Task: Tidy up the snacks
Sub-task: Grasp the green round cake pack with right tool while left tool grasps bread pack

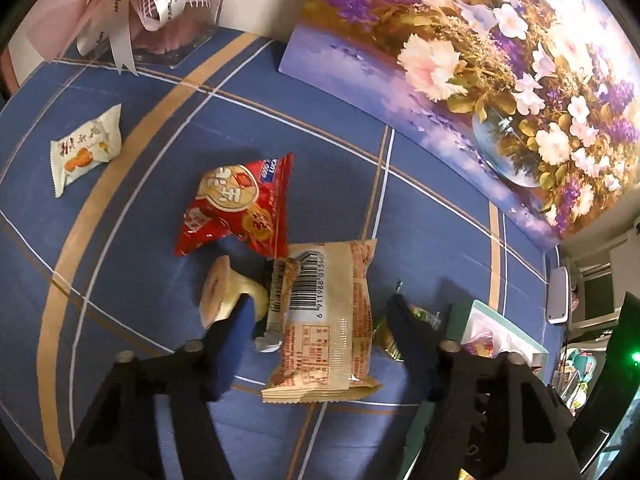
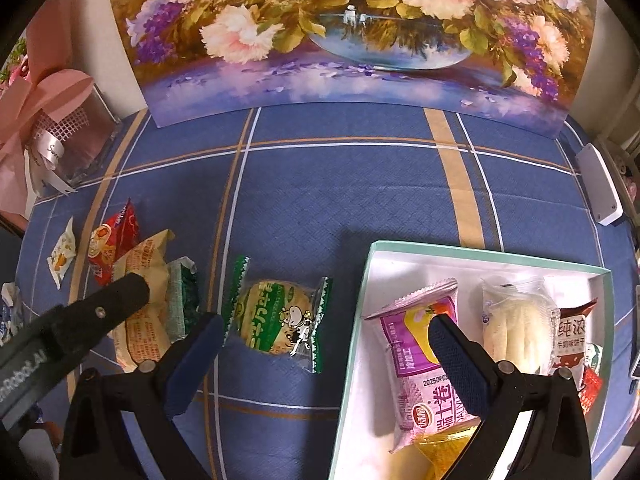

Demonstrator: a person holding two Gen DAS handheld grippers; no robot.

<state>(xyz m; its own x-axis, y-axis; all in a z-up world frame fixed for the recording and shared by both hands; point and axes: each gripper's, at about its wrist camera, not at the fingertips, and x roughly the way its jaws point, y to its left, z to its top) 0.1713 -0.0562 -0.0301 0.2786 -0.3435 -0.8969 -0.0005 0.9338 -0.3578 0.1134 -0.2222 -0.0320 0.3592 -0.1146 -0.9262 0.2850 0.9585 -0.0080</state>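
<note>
A beige snack packet (image 1: 324, 312) with a barcode lies on the blue checked tablecloth (image 1: 160, 280), between the jaws of my left gripper (image 1: 320, 320). The blue pads stand close beside its long edges, with a thin gap showing on each side. A red packet (image 1: 236, 208) lies just beyond it, and a white one (image 1: 86, 148) sits far left. My right gripper (image 2: 326, 344) is open and holds nothing. Its left finger hangs over the cloth next to a green round-biscuit packet (image 2: 276, 320). Its right finger hangs over a pink packet (image 2: 416, 360) in the mint-rimmed box (image 2: 372, 280).
The box also holds a clear-wrapped white snack (image 2: 516, 320) and a brown packet (image 2: 572, 340). A flower painting (image 2: 340, 40) stands along the back. A pink ribboned gift (image 2: 52, 132) is at back left. A white device (image 2: 600, 184) lies at the right edge. A mushroom-shaped item (image 1: 218, 292) sits beside the left finger.
</note>
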